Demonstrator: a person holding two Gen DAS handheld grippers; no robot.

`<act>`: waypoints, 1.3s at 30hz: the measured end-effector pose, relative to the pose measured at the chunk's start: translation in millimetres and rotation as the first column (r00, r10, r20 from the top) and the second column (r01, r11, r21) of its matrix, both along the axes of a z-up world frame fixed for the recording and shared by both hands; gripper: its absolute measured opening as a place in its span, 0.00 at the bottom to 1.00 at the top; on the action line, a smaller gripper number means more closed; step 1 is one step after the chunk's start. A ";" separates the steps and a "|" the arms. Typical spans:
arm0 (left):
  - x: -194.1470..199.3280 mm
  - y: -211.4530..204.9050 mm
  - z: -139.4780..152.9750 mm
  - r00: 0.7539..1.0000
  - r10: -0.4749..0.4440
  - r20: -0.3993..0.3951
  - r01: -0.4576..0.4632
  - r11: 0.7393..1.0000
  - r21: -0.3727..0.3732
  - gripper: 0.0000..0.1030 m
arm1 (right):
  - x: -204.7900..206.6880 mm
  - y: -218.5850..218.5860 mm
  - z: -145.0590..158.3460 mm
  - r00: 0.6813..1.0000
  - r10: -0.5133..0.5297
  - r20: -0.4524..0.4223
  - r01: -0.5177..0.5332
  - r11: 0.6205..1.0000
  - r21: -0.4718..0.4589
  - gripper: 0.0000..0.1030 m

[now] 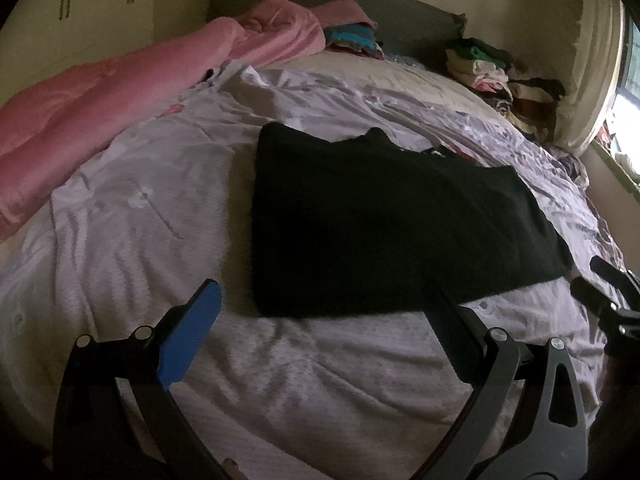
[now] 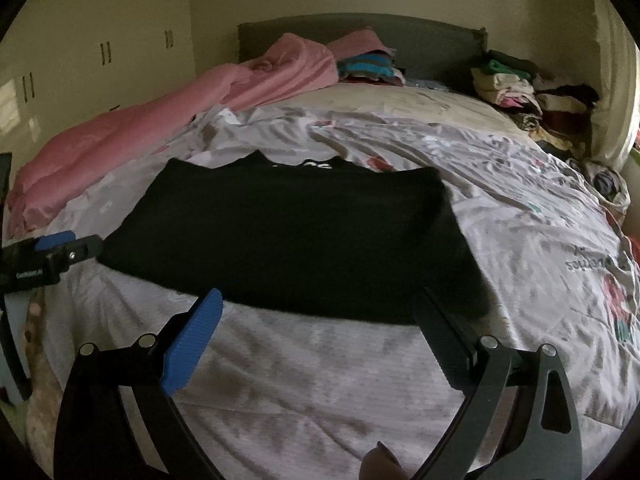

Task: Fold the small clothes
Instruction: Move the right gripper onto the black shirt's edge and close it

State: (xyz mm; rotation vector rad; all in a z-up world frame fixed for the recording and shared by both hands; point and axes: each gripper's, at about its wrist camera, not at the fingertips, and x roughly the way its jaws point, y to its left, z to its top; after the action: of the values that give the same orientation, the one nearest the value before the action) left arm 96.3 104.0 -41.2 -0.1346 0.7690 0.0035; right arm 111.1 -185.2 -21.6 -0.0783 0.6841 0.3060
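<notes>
A black garment (image 1: pixel 384 220) (image 2: pixel 296 236) lies flat on the bed, folded into a broad rectangle, with white lettering showing at its far edge. My left gripper (image 1: pixel 324 300) hangs open just in front of its near edge, nothing between the fingers. My right gripper (image 2: pixel 320 304) is open too, its fingers standing at the garment's near edge with nothing held. In the left wrist view the right gripper (image 1: pixel 604 292) shows at the right edge; in the right wrist view the left gripper (image 2: pixel 60 248) shows at the far left.
The bed has a wrinkled pale patterned cover (image 1: pixel 160 220) (image 2: pixel 520 220). A pink quilt (image 1: pixel 100 100) (image 2: pixel 160 120) runs along the left side. Piles of folded clothes (image 1: pixel 500 72) (image 2: pixel 520 92) sit by the headboard and right wall. A window (image 1: pixel 624 92) is on the right.
</notes>
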 end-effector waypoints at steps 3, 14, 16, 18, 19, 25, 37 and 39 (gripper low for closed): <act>0.5 6.2 0.9 1.000 0.015 0.003 -0.015 1.000 -0.003 0.91 | -0.4 10.6 -1.8 1.000 0.022 -0.002 -0.022 1.000 -0.015 0.93; 4.7 45.7 4.9 0.994 0.109 0.008 -0.108 0.993 -0.043 0.91 | -0.4 63.2 -8.4 0.990 0.138 -0.003 -0.138 0.987 -0.081 0.93; 6.5 53.3 4.6 0.992 0.129 0.003 -0.128 0.990 -0.053 0.91 | 0.4 75.3 -11.1 0.986 0.165 -0.004 -0.165 0.981 -0.097 0.93; 8.0 60.0 3.6 0.989 0.146 0.000 -0.146 0.988 -0.059 0.91 | 1.6 86.1 -14.0 0.982 0.189 -0.009 -0.189 0.975 -0.114 0.93; 8.9 62.1 3.2 0.989 0.150 -0.001 -0.150 0.987 -0.058 0.91 | 2.5 93.8 -16.2 0.979 0.205 -0.012 -0.205 0.971 -0.126 0.93; 15.3 71.7 -1.9 0.985 0.173 -0.015 -0.173 0.983 -0.061 0.91 | 6.5 129.0 -27.5 0.962 0.274 -0.020 -0.272 0.943 -0.191 0.93; 39.1 75.6 -11.0 0.981 0.190 -0.050 -0.192 0.981 -0.040 0.91 | 17.8 179.8 -49.7 0.934 0.356 -0.028 -0.344 0.874 -0.343 0.96; 46.2 75.3 -10.1 0.980 0.191 -0.051 -0.192 0.981 -0.033 0.91 | 19.4 183.8 -51.7 0.931 0.363 -0.024 -0.348 0.868 -0.356 0.96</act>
State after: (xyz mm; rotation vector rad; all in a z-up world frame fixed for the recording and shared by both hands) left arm 142.5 179.3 -51.3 -0.2449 0.8011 0.1756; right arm 130.5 -1.4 -73.3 -0.5621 0.6736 0.5320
